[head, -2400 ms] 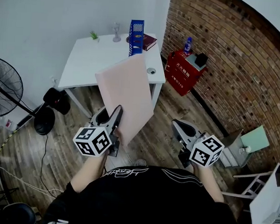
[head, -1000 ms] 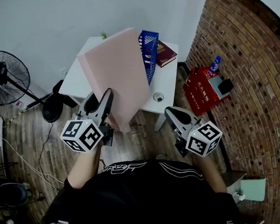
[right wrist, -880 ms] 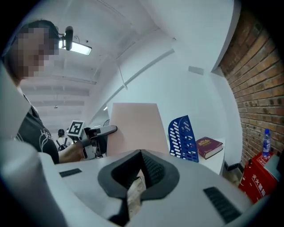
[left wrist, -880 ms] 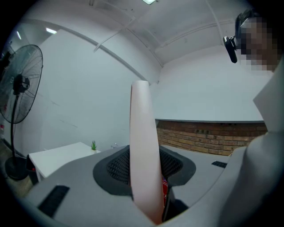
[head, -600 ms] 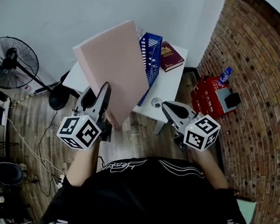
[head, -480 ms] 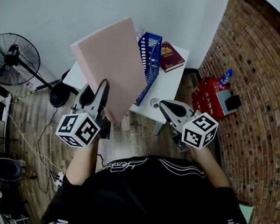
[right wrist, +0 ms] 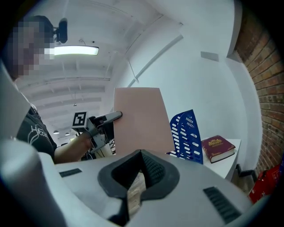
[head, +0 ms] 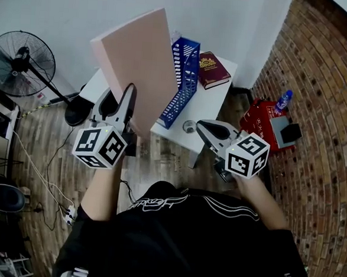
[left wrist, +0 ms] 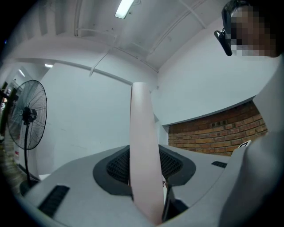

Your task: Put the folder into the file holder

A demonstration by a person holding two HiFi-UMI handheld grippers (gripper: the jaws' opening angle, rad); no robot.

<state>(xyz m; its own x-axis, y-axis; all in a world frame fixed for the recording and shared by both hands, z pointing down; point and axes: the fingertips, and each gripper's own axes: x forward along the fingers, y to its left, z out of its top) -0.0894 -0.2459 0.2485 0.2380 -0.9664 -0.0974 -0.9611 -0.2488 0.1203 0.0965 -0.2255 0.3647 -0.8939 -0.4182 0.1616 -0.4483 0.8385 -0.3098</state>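
Observation:
My left gripper (head: 126, 109) is shut on the lower edge of a large pink folder (head: 140, 61), which stands upright and tilted just left of the blue file holder (head: 180, 85). In the left gripper view the folder (left wrist: 144, 155) runs edge-on between the jaws of that gripper (left wrist: 146, 179). The holder stands on a white table (head: 202, 110). My right gripper (head: 212, 130) hangs over the table's near edge, shut and empty. From the right gripper view I see the folder (right wrist: 140, 119), the holder (right wrist: 188, 133) and the left gripper (right wrist: 104, 119).
A dark red book (head: 214, 69) lies on the table behind the holder, and a small round object (head: 189, 126) sits near the front edge. A standing fan (head: 19, 53) is at the left. A red box (head: 269, 121) stands by the brick wall on the right.
The table and file holder have come closer and lower in view. The folder has been lifted from a slanting hold to upright, beside the holder. The right gripper stays empty near the table edge.

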